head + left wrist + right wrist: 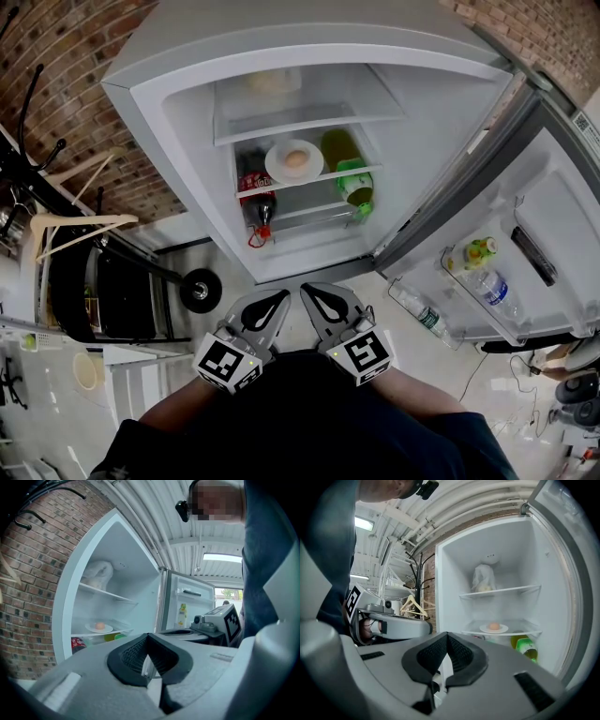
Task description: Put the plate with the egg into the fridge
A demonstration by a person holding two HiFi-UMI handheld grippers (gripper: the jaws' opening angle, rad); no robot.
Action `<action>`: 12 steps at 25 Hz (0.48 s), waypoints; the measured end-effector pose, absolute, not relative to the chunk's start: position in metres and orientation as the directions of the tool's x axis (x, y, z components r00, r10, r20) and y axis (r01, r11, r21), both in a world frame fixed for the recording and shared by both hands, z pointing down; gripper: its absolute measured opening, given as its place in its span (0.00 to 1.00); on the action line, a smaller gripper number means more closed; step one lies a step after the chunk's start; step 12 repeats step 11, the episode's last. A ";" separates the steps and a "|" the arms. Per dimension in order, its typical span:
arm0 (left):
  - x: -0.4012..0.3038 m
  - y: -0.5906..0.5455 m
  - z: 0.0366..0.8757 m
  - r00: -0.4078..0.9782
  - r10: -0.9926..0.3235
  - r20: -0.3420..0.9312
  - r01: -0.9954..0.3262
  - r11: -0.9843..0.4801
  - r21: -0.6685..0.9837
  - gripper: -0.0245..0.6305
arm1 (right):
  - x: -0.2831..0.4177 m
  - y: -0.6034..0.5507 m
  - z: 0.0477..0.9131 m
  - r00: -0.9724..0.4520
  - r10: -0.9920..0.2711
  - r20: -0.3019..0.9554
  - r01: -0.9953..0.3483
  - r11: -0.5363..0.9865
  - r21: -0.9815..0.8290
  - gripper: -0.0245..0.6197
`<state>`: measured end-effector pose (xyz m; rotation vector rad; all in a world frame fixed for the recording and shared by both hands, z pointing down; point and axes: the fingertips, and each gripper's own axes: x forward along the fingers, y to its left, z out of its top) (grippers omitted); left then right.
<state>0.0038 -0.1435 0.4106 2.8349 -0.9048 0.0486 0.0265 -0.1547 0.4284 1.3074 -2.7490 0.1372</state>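
Observation:
The fridge (pixel 187 122) stands open in front of me. A white plate (pixel 294 161) with a brown egg (pixel 296 158) rests on its middle shelf; the plate (pixel 99 628) also shows in the left gripper view, and the plate (pixel 493 628) with its egg (pixel 493 626) in the right gripper view. My left gripper (pixel 278 298) and right gripper (pixel 309 292) hang side by side close to my body, well short of the fridge. Both are shut with nothing between their pads. The left gripper (pixel 147 640) and right gripper (pixel 446 639) each point toward the fridge interior.
Below the plate stand a cola bottle (pixel 258 202), a green bottle (pixel 354 184) and a yellow-green bottle (pixel 339 148). A white bag (pixel 272 82) lies on the upper shelf. The open door (pixel 525 234) at the right holds bottles (pixel 487 284). A cart and hangers (pixel 75 230) stand at the left.

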 end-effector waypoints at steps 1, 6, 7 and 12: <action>0.005 -0.144 0.409 0.816 -0.574 0.073 -0.578 -0.802 0.152 0.04 | 0.026 -0.155 0.428 -0.630 -0.767 0.123 -0.775 0.631 -0.038 0.05; 0.006 -0.144 0.409 0.819 -0.570 0.073 -0.573 -0.804 0.159 0.04 | 0.027 -0.155 0.429 -0.633 -0.764 0.126 -0.773 0.633 -0.038 0.05; 0.006 -0.143 0.411 0.820 -0.567 0.080 -0.572 -0.806 0.154 0.04 | 0.027 -0.155 0.430 -0.632 -0.765 0.126 -0.773 0.633 -0.039 0.05; 0.004 -0.142 0.417 0.824 -0.553 0.122 -0.565 -0.817 0.117 0.04 | 0.028 -0.155 0.431 -0.629 -0.767 0.127 -0.776 0.630 -0.039 0.05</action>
